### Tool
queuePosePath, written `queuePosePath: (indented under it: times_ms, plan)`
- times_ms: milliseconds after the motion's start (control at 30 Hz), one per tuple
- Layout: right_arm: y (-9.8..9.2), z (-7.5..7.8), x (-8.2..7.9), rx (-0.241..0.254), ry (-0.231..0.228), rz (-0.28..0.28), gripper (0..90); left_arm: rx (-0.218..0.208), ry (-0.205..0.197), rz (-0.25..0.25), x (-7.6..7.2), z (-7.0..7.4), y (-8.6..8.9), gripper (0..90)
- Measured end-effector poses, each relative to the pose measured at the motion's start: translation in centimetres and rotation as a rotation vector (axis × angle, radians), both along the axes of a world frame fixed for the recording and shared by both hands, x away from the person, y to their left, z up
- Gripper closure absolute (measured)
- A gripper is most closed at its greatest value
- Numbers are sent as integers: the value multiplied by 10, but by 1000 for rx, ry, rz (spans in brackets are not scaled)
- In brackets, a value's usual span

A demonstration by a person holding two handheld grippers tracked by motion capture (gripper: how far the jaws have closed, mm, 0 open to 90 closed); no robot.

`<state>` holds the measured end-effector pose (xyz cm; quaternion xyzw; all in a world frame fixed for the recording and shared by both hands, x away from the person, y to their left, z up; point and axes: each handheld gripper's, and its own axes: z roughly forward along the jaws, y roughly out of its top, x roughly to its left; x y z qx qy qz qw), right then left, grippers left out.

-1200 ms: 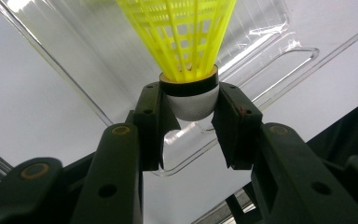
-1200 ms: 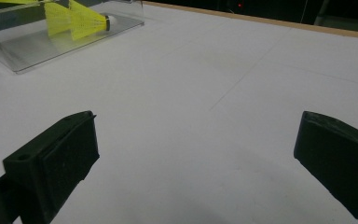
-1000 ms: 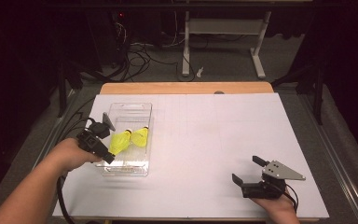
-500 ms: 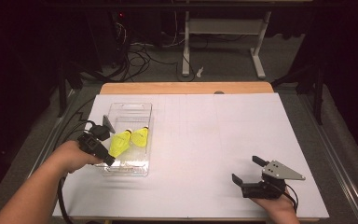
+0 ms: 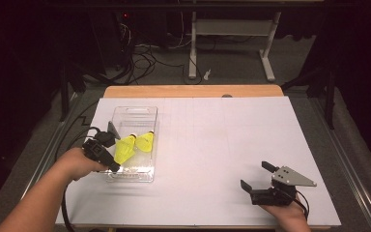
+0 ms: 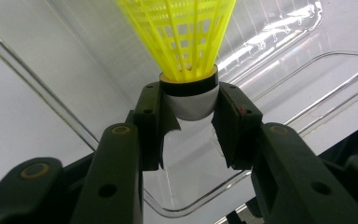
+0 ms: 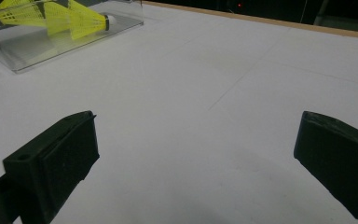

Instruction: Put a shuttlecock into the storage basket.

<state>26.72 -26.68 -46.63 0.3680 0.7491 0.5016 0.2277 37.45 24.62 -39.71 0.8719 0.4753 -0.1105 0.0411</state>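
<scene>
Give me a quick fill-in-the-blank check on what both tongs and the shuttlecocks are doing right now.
1. The left tongs are shut on the ____ base of a yellow shuttlecock.
2. The clear tray holds ____ yellow shuttlecocks.
3. The right tongs rest on the white table with jaws ____.

Missing words: white; two; open

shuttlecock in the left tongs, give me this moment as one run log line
left tongs: shut on shuttlecock cork, over clear tray | second shuttlecock: in tray | right tongs: open, on white table
</scene>
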Motion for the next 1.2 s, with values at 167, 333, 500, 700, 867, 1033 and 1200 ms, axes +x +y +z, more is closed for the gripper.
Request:
queuePosePath:
  times_ms: [167, 333, 500, 700, 867, 1033, 1200]
  plan:
    - [0, 0, 0, 0, 0, 0, 3, 16, -4, -6, 0, -2, -3, 645]
    - [0, 0, 0, 0, -2, -1, 3, 20, -4, -5, 0, -1, -4, 644]
    - [0, 0, 0, 0, -3, 0, 3, 25, -9, 0, -1, 0, -2, 642]
    - [0, 1, 0, 1, -2, 0, 3, -5, -3, 1, 0, 2, -2, 525]
    - [0, 1, 0, 0, -1, 1, 3, -12, -8, 4, 0, 2, -2, 483]
    - [0, 1, -1, 3, -5, -1, 3, -20, -7, 3, 1, 3, -4, 449]
    - [-1, 1, -1, 5, -5, -1, 3, -20, -14, 8, 1, 5, -5, 407]
